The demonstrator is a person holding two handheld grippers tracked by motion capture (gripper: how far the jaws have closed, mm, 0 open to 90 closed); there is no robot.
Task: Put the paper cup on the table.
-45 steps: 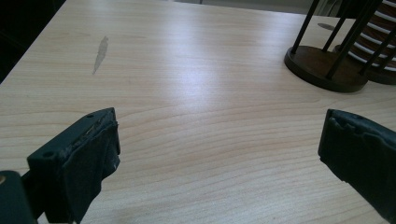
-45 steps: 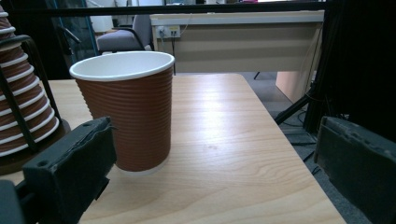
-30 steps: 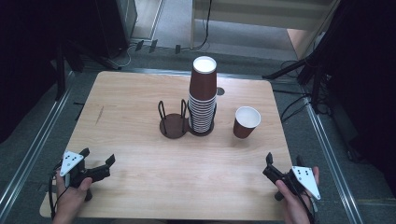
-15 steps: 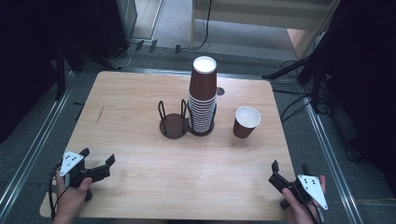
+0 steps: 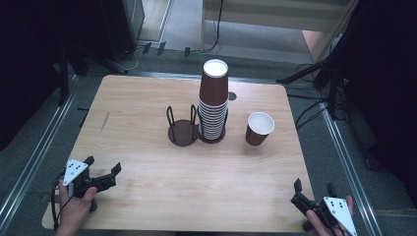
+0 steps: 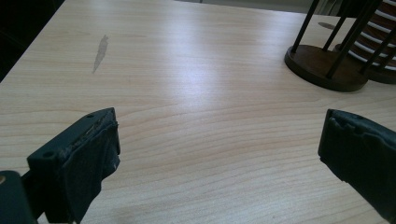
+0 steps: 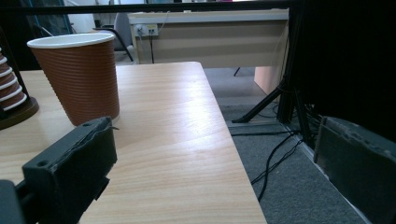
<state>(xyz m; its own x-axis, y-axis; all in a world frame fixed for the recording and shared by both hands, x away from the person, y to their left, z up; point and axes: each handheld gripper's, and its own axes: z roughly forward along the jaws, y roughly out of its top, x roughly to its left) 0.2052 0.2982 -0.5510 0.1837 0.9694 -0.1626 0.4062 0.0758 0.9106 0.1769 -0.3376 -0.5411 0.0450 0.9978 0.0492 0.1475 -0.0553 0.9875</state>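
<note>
Drawn back to the table's near right corner, the right gripper (image 5: 312, 189), jaws spread and empty like the left gripper (image 5: 102, 167), sits well apart from the single cup (image 5: 259, 128), which a clumsy reach could topple against the cup stack (image 5: 213, 102)

One loose cup (image 5: 259, 128), one cup stack (image 5: 213, 103)

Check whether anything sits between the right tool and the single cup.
Nothing visible does. The right tool sits open at the table's near right corner, and only bare wood lies between it and the cup. The stack stands left of that path.
</note>
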